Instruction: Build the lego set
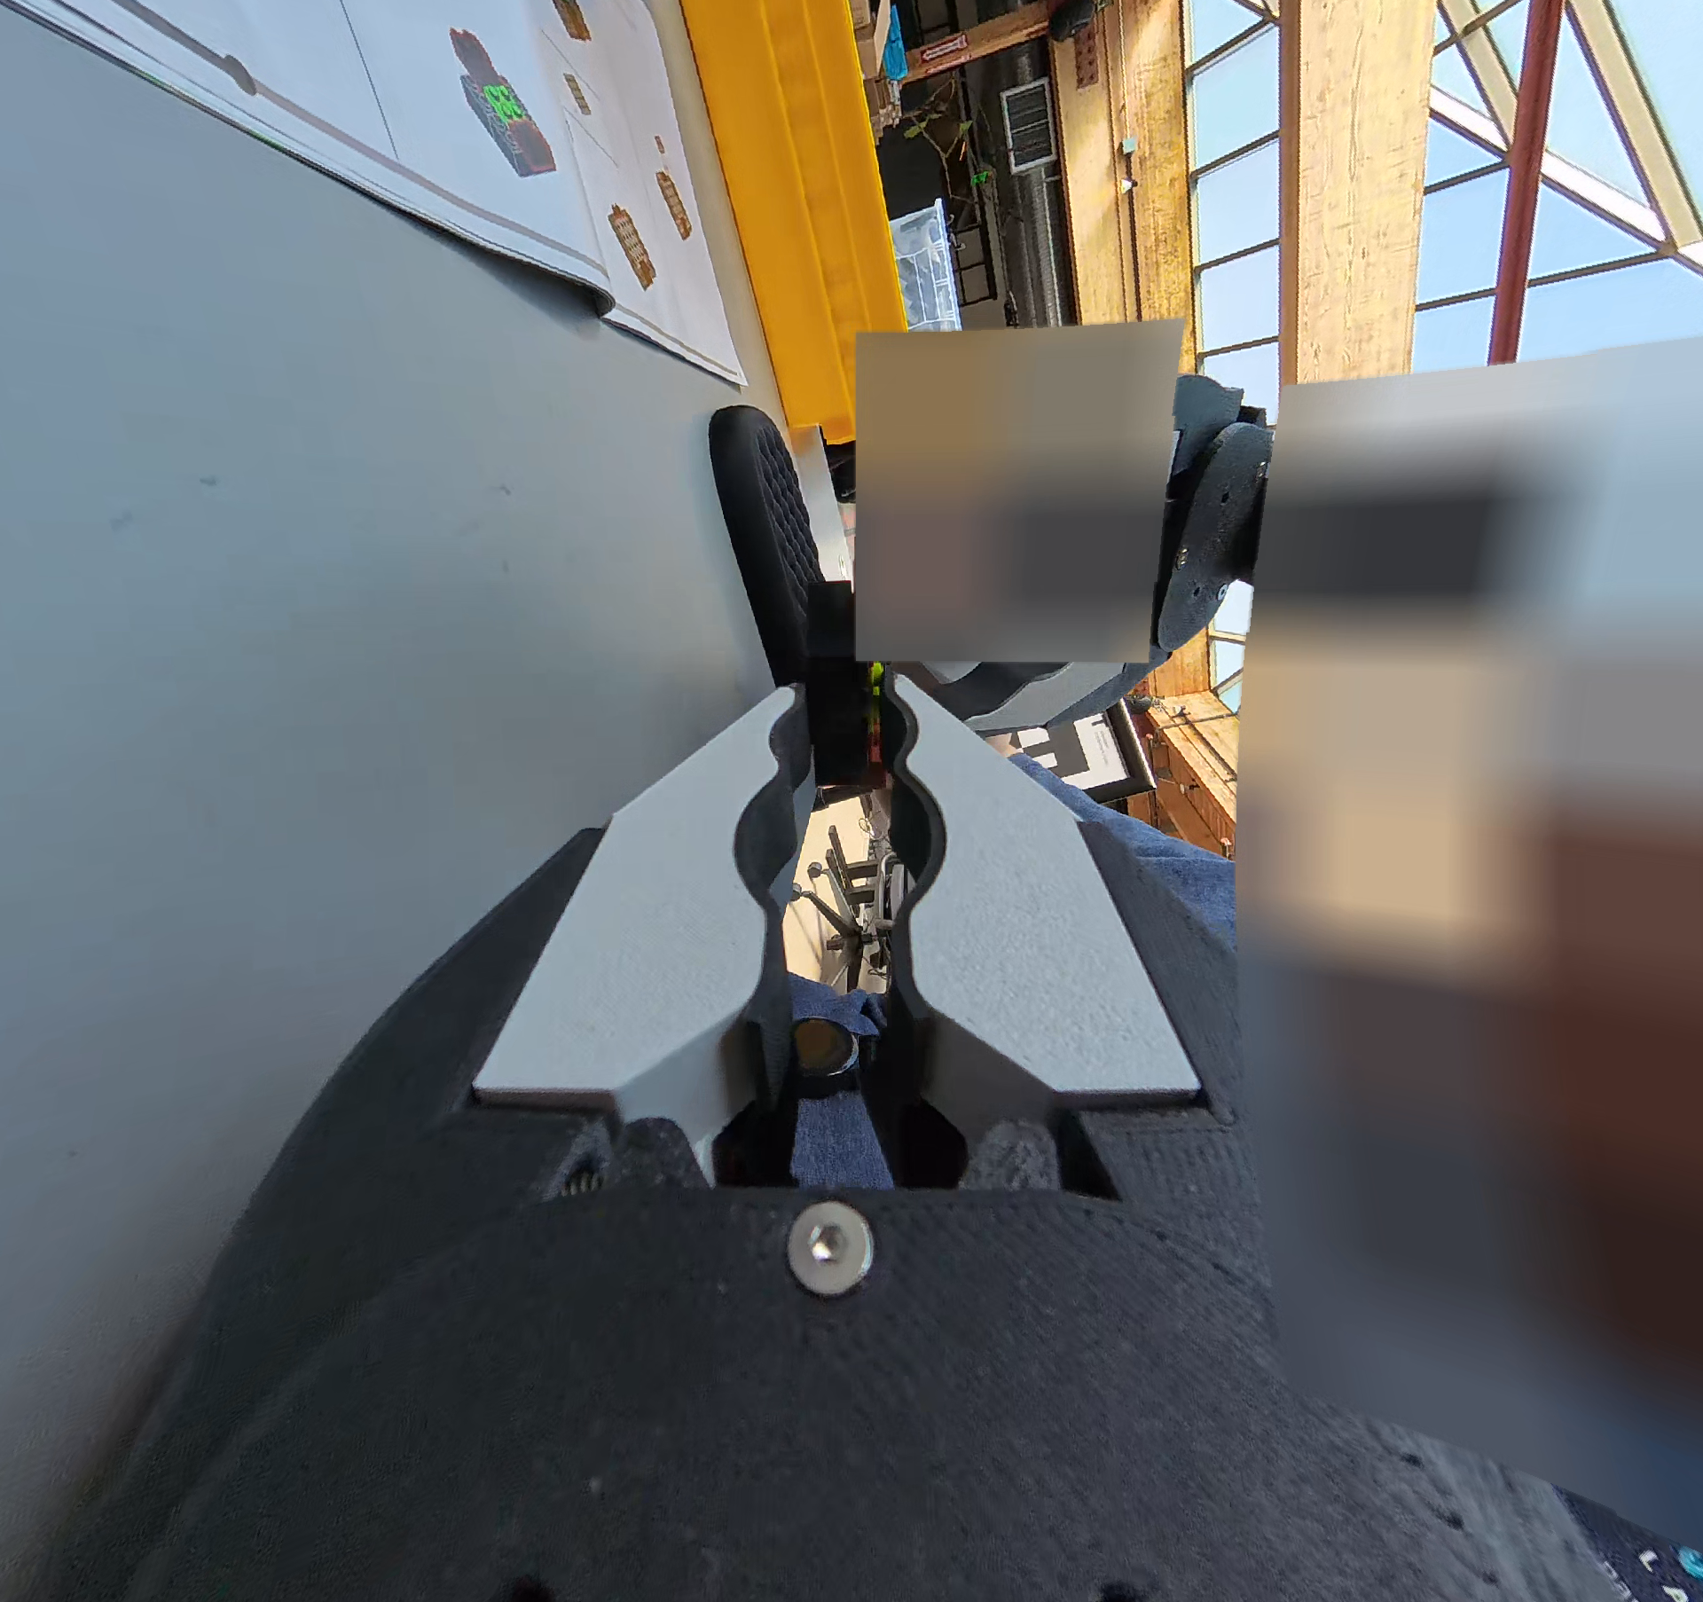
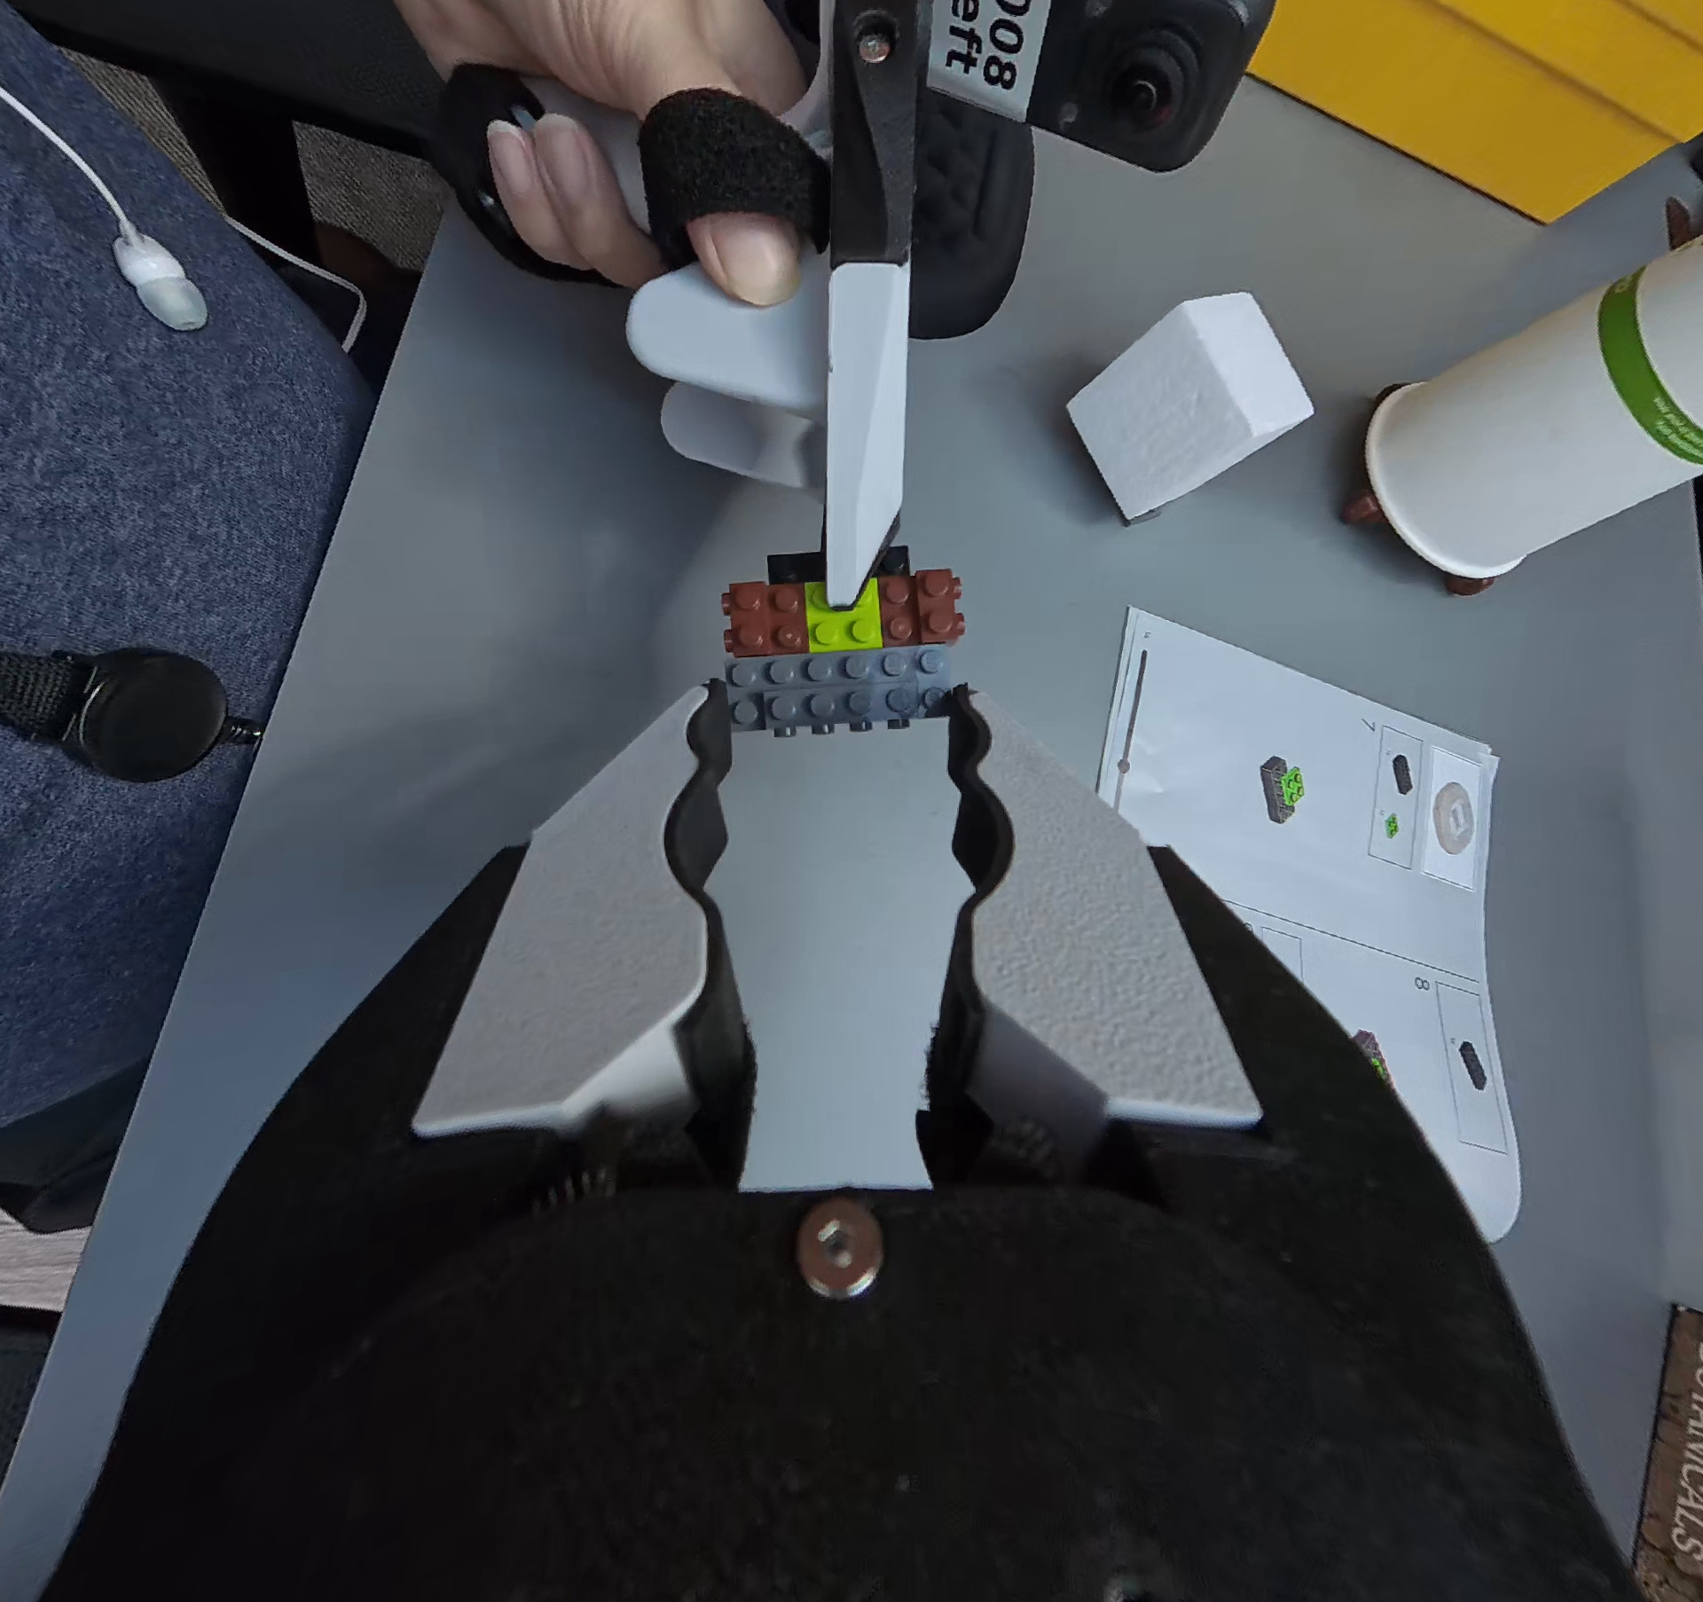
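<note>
The lego assembly has a lime brick (image 2: 843, 627) between two brown bricks (image 2: 765, 622), with a black part (image 2: 788, 564) behind. A grey studded plate (image 2: 839, 682) lies along its near side. My left gripper (image 2: 852, 590) comes down from above, held by a hand (image 2: 590, 37), and is shut on the assembly at the lime brick. In the left wrist view my left gripper (image 1: 843, 701) pinches the black part (image 1: 839, 728), which has a lime edge. My right gripper (image 2: 837, 710) has a fingertip touching each end of the grey plate.
On the grey table (image 2: 553, 544) are a white foam block (image 2: 1189, 401), a tipped paper cup (image 2: 1520, 424) with small brown pieces (image 2: 1364, 507) beside it, and instruction sheets (image 2: 1290, 820). A yellow bin (image 2: 1474, 19) stands at the far edge. The table edge is to the left. Only a small space, under 4 cm, lies between the two pairs of fingers. Both grippers' tips are roughly 15 cm from the white foam block (image 2: 1189, 401).
</note>
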